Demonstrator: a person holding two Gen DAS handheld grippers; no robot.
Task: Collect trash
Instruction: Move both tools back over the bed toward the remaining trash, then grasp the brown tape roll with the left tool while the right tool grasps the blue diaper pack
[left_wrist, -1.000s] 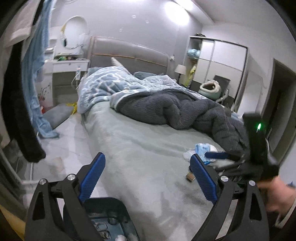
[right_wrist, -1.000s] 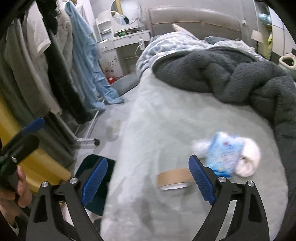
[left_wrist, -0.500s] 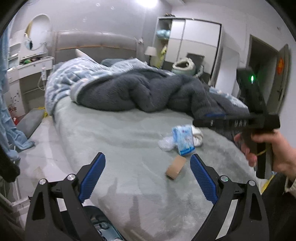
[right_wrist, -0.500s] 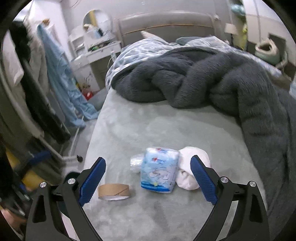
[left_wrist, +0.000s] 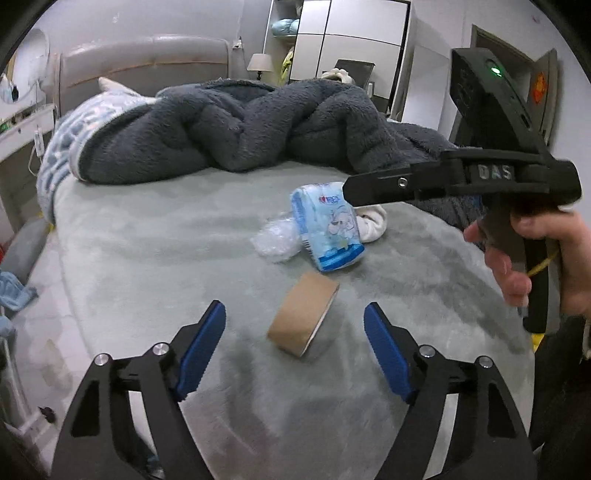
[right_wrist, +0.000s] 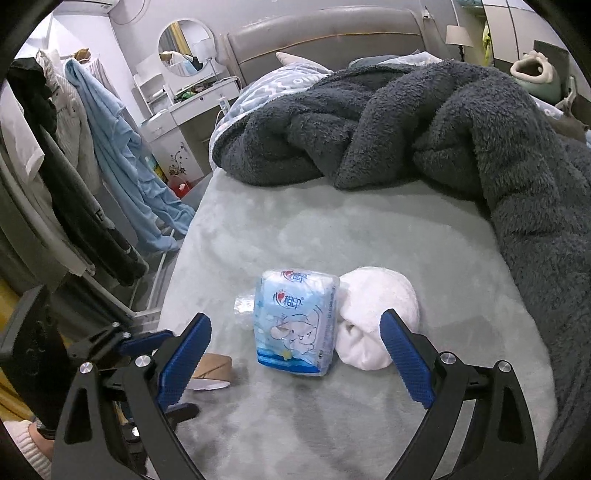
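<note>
Both tongs, left and right, hover wide open and empty over the bed. Approach step (my judgement): tape roll beside tissue pack needs straddling next.

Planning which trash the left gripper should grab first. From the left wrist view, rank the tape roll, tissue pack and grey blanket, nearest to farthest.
From the left gripper:
1. Tape roll, between its open fingers.
2. Tissue pack, just beyond, slightly right.
3. Grey blanket, heaped across the far bed.
</note>
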